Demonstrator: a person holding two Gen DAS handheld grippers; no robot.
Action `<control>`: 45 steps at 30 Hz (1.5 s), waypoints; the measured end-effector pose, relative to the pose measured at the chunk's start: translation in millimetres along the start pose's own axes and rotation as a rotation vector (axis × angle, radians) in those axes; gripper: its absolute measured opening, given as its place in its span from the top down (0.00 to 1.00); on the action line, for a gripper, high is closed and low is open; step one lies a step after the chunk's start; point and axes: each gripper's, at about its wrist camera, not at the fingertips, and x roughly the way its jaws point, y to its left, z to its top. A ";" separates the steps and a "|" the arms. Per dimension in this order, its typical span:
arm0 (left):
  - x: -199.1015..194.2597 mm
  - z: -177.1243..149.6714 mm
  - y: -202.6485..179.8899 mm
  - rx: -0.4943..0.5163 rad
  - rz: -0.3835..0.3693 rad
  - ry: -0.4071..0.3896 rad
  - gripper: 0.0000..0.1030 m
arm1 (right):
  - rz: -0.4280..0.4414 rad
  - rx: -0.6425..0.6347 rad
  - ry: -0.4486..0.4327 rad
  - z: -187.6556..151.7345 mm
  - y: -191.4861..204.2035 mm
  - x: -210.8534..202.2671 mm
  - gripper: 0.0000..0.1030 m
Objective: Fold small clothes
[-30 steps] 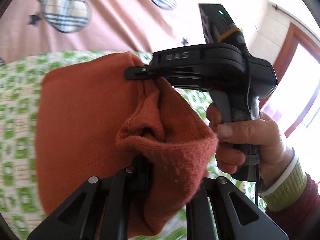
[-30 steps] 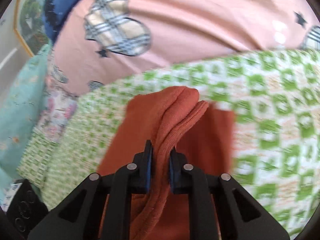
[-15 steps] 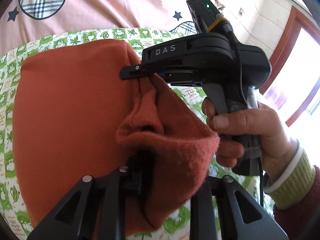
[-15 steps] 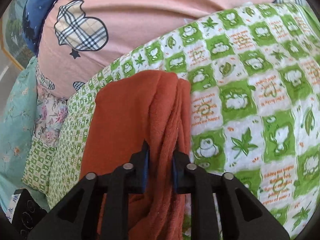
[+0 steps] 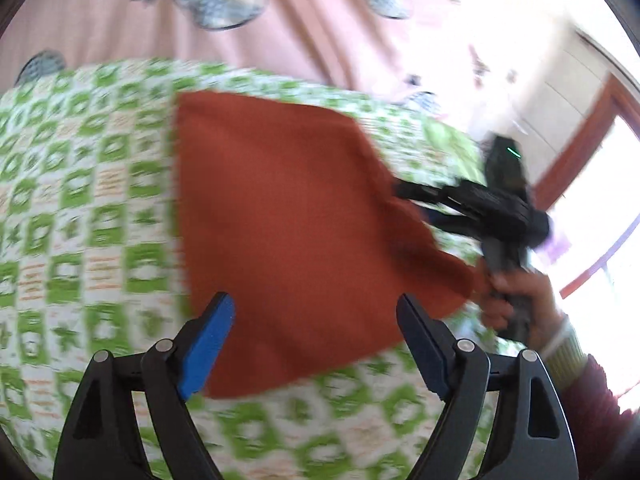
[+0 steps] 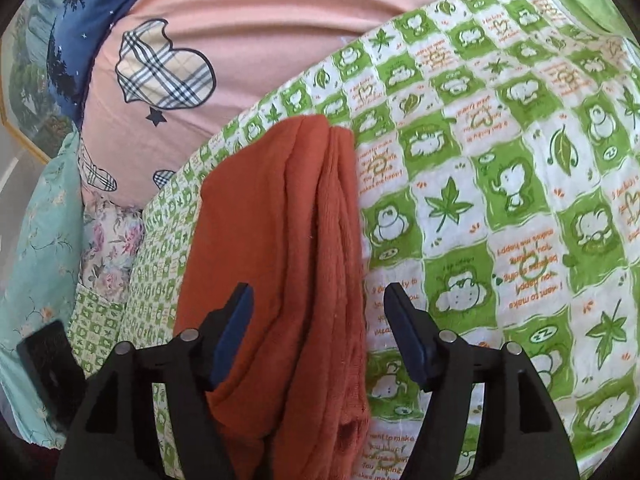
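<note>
A small rust-orange knit garment (image 5: 296,224) lies folded on a green-and-white patterned quilt (image 5: 80,216). My left gripper (image 5: 316,332) is open and empty above the garment's near edge. My right gripper (image 6: 318,320) is open; its jaws stand apart on either side of the garment's folded edge (image 6: 320,248) without holding it. In the left wrist view the right gripper (image 5: 404,192) sits at the garment's right side, held by a hand (image 5: 516,300). That view is motion-blurred.
A pink duvet with plaid hearts (image 6: 248,40) lies behind the quilt. A blue pillow (image 6: 80,24) and floral fabrics (image 6: 44,216) are at the left. A dark object (image 6: 48,364) sits at the lower left. A bright window with a wooden frame (image 5: 592,152) is at the right.
Both grippers have opened and let go of the garment. The left gripper has pulled back, and the garment now lies flatter on the quilt.
</note>
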 end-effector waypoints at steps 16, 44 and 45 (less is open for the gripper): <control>78.3 27.1 78.1 -0.242 -0.172 0.109 0.44 | 0.033 0.023 0.109 -1.2 7.5 45.4 0.63; -169.8 -139.6 209.9 -0.411 0.046 -0.049 0.60 | 0.290 -0.215 0.305 -131.8 210.9 163.7 0.66; -169.9 -145.9 215.5 -0.438 0.045 -0.050 0.54 | 0.276 -0.203 0.310 -132.1 207.7 163.7 0.57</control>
